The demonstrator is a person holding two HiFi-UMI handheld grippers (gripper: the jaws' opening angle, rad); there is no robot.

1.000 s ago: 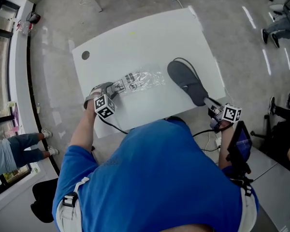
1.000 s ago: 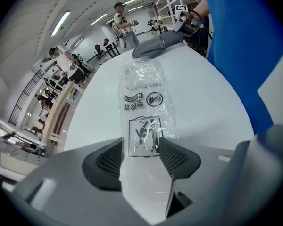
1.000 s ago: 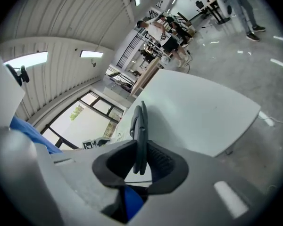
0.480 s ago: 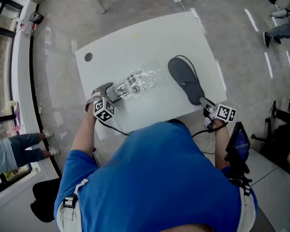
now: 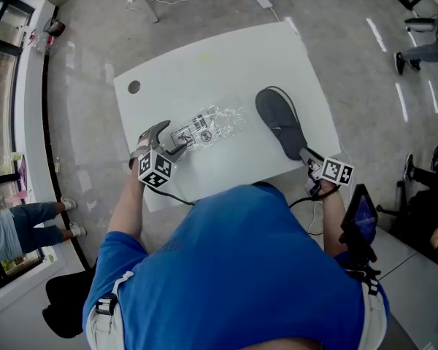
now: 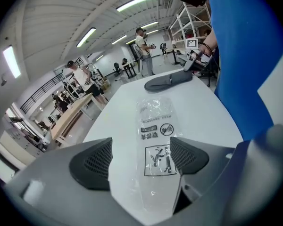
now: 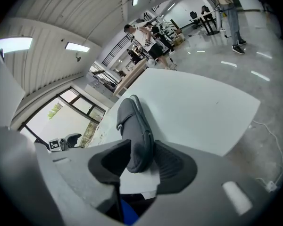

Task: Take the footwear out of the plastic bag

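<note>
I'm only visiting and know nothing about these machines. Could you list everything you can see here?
table: one, white, on a grey floor
plastic bag: one, clear with black print, flat on the table's left half
slipper: one, dark grey, on the table's right half, outside the bag
bystanders: several, around the room's edges
person: one, blue shirt, at the table's near edge
left gripper: grey, fingers just opened, bag's end lying between them
right gripper: grey, fingers just opened, slipper's near end between them

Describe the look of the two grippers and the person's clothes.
The left gripper and the right gripper are light grey with dark dotted pads. Each carries a white cube with black square markers. A black cable leaves the left one. The person wears a blue short-sleeved shirt.
</note>
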